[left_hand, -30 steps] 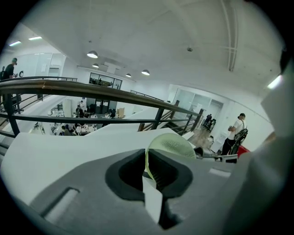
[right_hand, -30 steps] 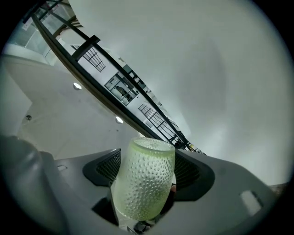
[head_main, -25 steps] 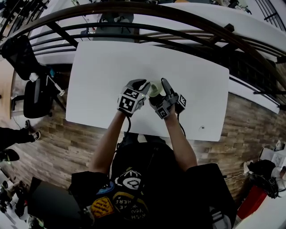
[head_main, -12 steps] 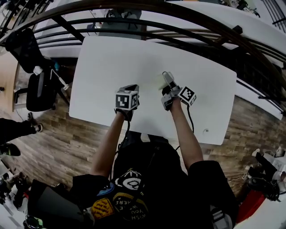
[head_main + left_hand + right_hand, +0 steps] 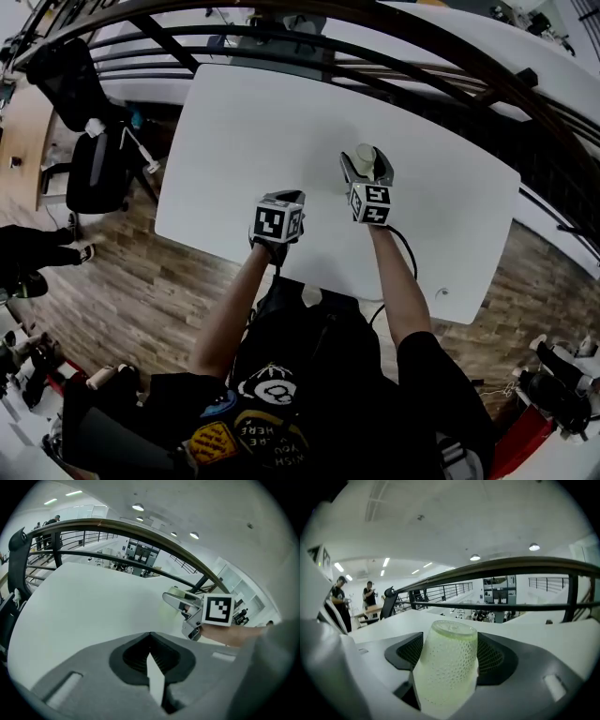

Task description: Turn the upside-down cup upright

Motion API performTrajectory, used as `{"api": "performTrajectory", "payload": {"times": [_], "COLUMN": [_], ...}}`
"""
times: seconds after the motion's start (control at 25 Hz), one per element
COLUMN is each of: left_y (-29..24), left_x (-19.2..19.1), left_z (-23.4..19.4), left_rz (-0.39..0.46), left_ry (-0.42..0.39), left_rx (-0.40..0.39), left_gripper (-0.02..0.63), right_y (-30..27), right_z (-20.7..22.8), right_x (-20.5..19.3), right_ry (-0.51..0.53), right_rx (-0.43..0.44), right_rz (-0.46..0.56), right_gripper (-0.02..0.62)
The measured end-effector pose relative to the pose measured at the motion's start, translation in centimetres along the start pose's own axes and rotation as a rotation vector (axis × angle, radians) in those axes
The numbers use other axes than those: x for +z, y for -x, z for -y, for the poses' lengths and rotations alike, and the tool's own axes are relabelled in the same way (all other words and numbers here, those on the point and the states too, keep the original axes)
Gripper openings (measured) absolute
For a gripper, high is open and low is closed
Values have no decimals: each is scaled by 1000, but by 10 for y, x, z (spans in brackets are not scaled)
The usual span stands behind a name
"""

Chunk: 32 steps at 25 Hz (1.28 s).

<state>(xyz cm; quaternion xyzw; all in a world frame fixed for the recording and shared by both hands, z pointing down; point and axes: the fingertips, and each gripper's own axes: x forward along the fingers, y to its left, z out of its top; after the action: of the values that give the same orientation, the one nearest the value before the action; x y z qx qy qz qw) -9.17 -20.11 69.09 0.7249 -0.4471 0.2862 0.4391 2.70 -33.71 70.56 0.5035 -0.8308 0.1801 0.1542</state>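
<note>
The cup (image 5: 365,154) is pale green with a dotted texture. My right gripper (image 5: 367,160) is shut on it over the white table (image 5: 253,122), right of centre. In the right gripper view the cup (image 5: 447,667) stands roughly upright between the pads. Its top end looks narrower, and I cannot tell whether that end is the mouth or the base. Nor can I tell whether it touches the table. My left gripper (image 5: 279,202) is shut with nothing in it, nearer to me and to the left of the cup. Its own view shows the closed jaws (image 5: 151,648) and the right gripper (image 5: 185,603) beyond.
A dark curved railing (image 5: 281,37) runs along the table's far side. An office chair (image 5: 89,178) stands on the wooden floor to the left. A small round mark (image 5: 443,292) sits near the table's front right corner. People (image 5: 342,597) stand far off.
A second ago both grippers met at the cup. The left has since drawn away from it, toward me, and shut. The right has rolled its wrist with the cup still in its jaws.
</note>
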Motion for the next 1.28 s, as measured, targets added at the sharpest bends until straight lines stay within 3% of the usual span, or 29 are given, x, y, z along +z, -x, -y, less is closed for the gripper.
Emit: {"api": "performTrajectory", "payload": {"times": [0.24,0.44,0.72,0.92,1.08,1.28], "left_y": [1,-6,2,13,29,35], "left_x": [-9,-3,3,2,2,8], "left_z": [-5,-4,3,10,21,29], "left_rz": [23,11,25,43,48,84], "left_ry": [7,-3,-16,-41,-80,-142], "left_rx": [-25,-41,-52,-75,-94,-91], "left_gripper": [5,5,5,5,5,5], "right_y": [-6,-14,0,27,69,106], "right_z": [-12,-18,-21,-29,-35,-44], "right_x": [-9,-22,-7,2,7,10], "right_ry": [234,306,210,262,254,140], "right_rx": [-55,-47,6,-16,-108,-207], "right_rz": [48,22,0,-5,7,-48], "right_gripper": [345,344,342,335,230,113]}}
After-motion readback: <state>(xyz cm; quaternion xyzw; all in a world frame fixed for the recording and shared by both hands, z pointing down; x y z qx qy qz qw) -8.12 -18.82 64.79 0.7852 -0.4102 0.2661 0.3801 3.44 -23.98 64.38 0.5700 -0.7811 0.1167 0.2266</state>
